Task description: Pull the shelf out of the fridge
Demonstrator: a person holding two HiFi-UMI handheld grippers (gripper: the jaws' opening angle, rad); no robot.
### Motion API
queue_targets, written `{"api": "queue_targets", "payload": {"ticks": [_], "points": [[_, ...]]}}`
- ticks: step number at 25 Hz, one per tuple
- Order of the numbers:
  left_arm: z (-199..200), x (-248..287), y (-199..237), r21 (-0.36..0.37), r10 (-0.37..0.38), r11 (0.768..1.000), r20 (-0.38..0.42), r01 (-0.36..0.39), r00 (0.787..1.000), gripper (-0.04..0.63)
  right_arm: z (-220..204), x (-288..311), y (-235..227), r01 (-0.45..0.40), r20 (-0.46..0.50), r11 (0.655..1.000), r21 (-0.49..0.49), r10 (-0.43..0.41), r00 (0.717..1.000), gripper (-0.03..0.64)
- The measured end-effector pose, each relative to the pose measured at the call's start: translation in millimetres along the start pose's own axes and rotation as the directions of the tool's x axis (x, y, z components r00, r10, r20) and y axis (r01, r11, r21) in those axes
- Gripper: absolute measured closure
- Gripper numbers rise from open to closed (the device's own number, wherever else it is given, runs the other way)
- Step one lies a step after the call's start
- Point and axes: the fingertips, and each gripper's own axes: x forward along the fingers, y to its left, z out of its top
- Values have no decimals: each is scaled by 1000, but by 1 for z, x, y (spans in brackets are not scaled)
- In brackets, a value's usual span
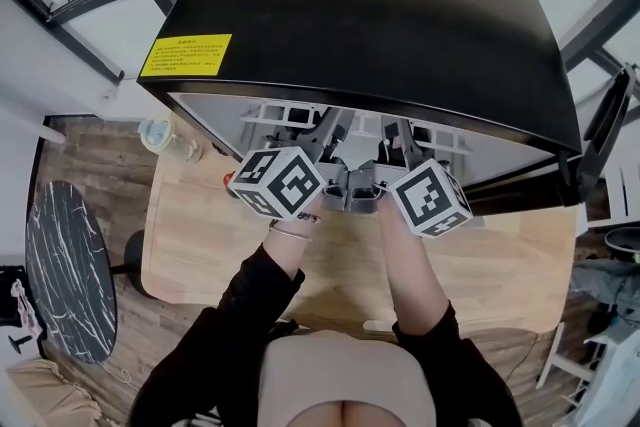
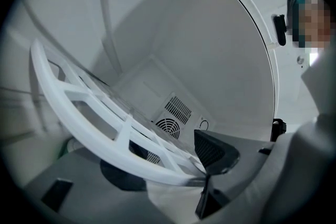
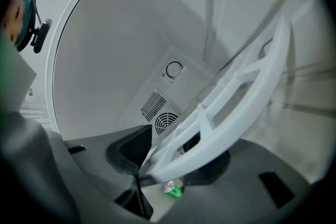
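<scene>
Black mini fridge [image 1: 370,5] is standing open on the wooden desk [image 1: 200,245], its white shelf [image 2: 89,113] lying inside the cavity. Left tongs [image 2: 168,165] and right tongs [image 3: 170,161] are each clamping the shelf's front rim, side by side.

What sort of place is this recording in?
Likely an indoor living or office room: a small black fridge with a yellow label sits on a light wooden table, beside a round dark marbled table on wood-plank flooring.
</scene>
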Motion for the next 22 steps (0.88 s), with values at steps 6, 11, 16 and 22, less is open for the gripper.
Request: {"api": "queue_targets", "payload": {"ticks": [6, 11, 16, 22], "points": [[-1, -1, 0, -9, 3, 1000, 1, -3, 1000, 324, 0, 0, 0, 0, -5, 1000, 13, 1, 1000, 426], [0, -1, 1, -3, 9, 1000, -1, -9, 1000, 325, 0, -1, 0, 1, 0, 1000, 11, -1, 1000, 428], [-1, -3, 1, -10, 11, 1000, 1, -11, 1000, 328, -1, -2, -1, 4, 1, 1000, 16, -4, 1000, 430], [-2, -7, -2, -14, 10, 1000, 5, -10, 1000, 330, -1, -7, 1, 1, 5, 1000, 23, -1, 1000, 431]]}}
